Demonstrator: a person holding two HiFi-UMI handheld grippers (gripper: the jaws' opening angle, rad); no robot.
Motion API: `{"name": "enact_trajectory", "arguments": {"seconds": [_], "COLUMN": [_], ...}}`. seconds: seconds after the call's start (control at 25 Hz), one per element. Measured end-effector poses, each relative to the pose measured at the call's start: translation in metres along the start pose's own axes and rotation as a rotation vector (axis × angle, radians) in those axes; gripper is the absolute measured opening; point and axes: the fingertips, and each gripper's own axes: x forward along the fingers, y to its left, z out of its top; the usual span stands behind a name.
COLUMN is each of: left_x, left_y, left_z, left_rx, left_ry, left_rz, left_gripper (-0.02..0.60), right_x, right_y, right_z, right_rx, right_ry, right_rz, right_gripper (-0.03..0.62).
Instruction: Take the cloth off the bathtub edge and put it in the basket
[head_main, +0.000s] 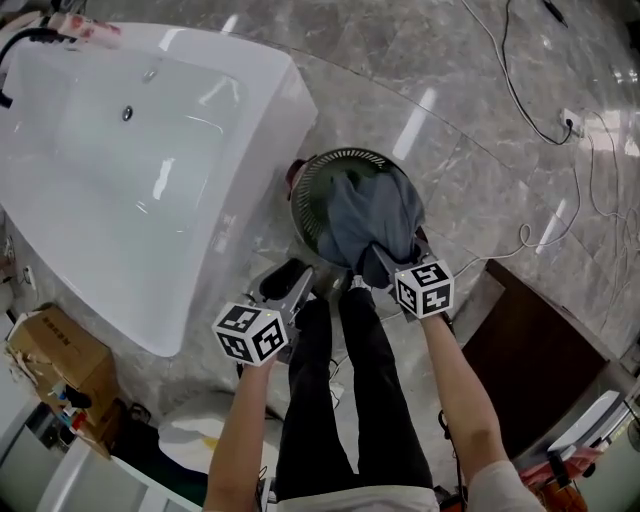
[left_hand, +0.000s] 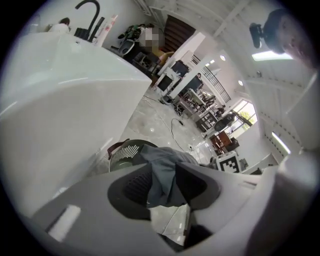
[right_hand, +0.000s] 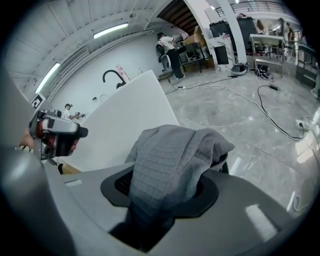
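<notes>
Big open lab/workshop hall, not a home: freestanding bathtub (head_main: 130, 170) on polished marble floor (head_main: 420, 60), loose cables (head_main: 520, 90) trailing beyond tub, cardboard box (head_main: 55, 355) beside tub, desks w/ monitors (left_hand: 187, 100) far behind tub, strip lights (right_hand: 115, 30) high above tub.

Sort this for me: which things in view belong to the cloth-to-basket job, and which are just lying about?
Job: grey cloth, draped over the round basket and between the right gripper's closing fingers; white bathtub.
Lying about: cardboard box; floor cables; power strip.
</notes>
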Motion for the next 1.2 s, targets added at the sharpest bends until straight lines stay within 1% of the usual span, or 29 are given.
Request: {"name": "enact_trajectory", "arguments": {"seconds": [0.08,0.16,0.24,0.28,0.44,0.68,0.84,1.0,1.12,1.2], "left_x": [-0.004,-0.008,-0.009,-0.008,-0.009,-0.028,-0.036,-0.040,-0.044,-0.045], "left_y": [-0.003,-0.007,-0.012,-0.014,-0.011,-0.013,-0.010,0.003,0.011,0.011], "left_z": [0.002,0.004,0.004,0.003,-0.004,-0.010,-0.010,-0.008,-0.010,-0.014], "left_rx": [0.070,0.158,0.240,0.256,0.211,0.203,0.171,0.147,0.134,0.131], "left_ry": [0.009,0.020,0.034,0.041,0.056,0.061,0.049,0.035,0.028,0.033], "left_rz": [-0.003,0.002,0.001,-0.006,-0.040,-0.024,-0.023,0.001,0.016,0.018], "left_gripper": [0.202,0.202,0.202,0.202,0.202,0.202,0.202,0.202,0.202,0.202], "right_x": [0.010,0.020,0.029,0.034,0.062,0.090,0.103,0.115,0.121,0.122], "right_y": [-0.005,-0.005,-0.003,-0.002,0.003,-0.005,-0.014,-0.022,-0.023,-0.023], "right_z": [-0.005,-0.010,-0.011,-0.011,-0.011,-0.016,-0.022,-0.023,-0.025,-0.025], "right_rx": [0.039,0.082,0.093,0.088,0.040,-0.069,-0.129,-0.206,-0.215,-0.222], "right_ry": [0.011,0.017,0.027,0.033,0.068,0.165,0.214,0.273,0.298,0.299], "right_rz": [-0.023,-0.035,-0.047,-0.053,-0.072,-0.107,-0.120,-0.127,-0.127,-0.128], "right_gripper": [0.169,0.169,0.169,0.169,0.170,0.170,0.170,0.170,0.184,0.206]}}
